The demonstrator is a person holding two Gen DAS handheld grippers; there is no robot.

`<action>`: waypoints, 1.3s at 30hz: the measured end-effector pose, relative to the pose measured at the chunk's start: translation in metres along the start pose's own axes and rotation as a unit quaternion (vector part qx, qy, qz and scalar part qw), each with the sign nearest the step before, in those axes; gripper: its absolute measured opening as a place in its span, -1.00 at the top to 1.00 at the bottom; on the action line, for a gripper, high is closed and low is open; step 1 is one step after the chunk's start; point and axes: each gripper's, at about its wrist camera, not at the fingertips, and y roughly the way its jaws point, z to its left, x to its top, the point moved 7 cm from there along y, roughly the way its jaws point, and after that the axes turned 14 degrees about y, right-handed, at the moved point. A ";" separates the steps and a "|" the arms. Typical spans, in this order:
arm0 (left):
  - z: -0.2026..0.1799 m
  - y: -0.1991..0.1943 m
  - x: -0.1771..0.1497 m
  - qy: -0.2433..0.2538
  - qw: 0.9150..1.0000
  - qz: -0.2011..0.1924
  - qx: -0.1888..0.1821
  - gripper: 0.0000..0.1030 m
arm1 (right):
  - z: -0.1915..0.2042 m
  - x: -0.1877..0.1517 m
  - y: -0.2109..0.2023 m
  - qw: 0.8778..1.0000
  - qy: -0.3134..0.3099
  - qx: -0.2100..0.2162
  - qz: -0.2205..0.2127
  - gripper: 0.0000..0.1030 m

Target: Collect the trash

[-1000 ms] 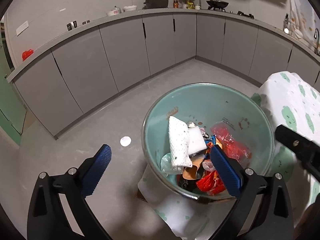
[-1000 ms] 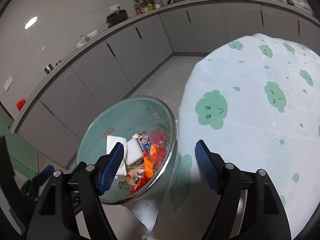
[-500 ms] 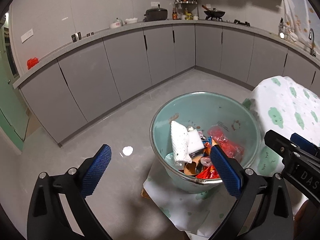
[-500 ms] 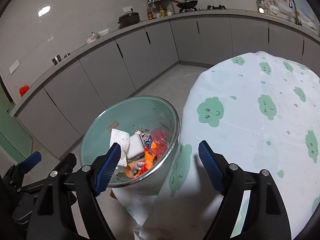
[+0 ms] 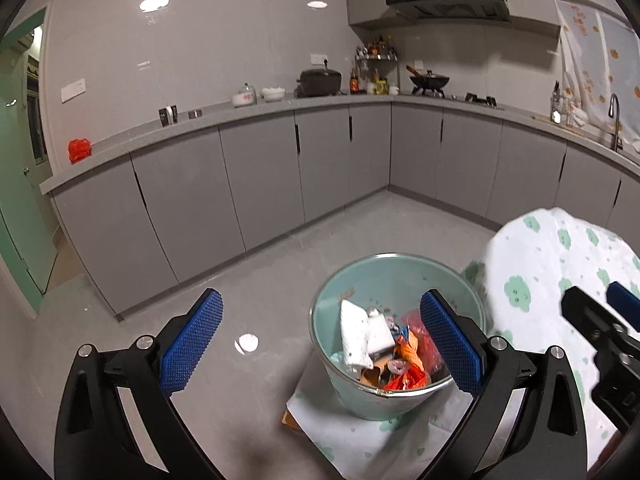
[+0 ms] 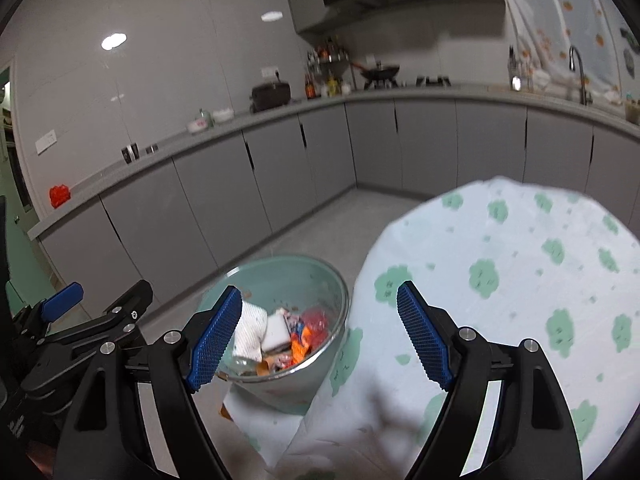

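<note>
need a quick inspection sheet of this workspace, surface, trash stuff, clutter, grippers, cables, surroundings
surface: table under a white cloth with green cloud prints, no trash seen on it.
job's things: bucket beside the table, holding a white paper towel and red and orange wrappers.
clutter: pot, wok, bottles and bowls on the counter.
grippers: left gripper open, empty; right gripper open, empty.
cables: nothing seen.
surroundings: grey kitchen cabinets, grey floor.
</note>
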 end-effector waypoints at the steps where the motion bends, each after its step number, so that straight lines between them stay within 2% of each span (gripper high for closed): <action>1: 0.003 -0.005 0.004 -0.003 1.000 -0.006 0.001 -0.89 | 0.002 0.004 -0.007 1.000 -0.003 0.002 -0.012 -0.64; 2: 0.006 -0.010 0.007 -0.005 1.000 -0.011 0.003 -0.89 | 0.003 0.008 -0.015 1.000 -0.004 0.004 -0.024 -0.69; 8: 0.015 -0.043 0.027 -0.008 0.998 -0.055 0.017 -0.89 | 0.010 0.031 -0.051 0.997 0.001 0.023 -0.077 -0.70; 21: 0.031 -0.094 0.052 -0.024 0.992 -0.121 0.024 -0.89 | 0.022 0.057 -0.107 0.987 0.009 0.055 -0.148 -0.78; 26: 0.032 -0.104 0.056 -0.020 0.990 -0.138 0.028 -0.89 | 0.022 0.057 -0.110 0.987 0.013 0.055 -0.152 -0.78; 39: 0.031 -0.102 0.055 -0.020 0.990 -0.134 0.028 -0.89 | 0.020 0.054 -0.104 0.989 0.014 0.051 -0.141 -0.78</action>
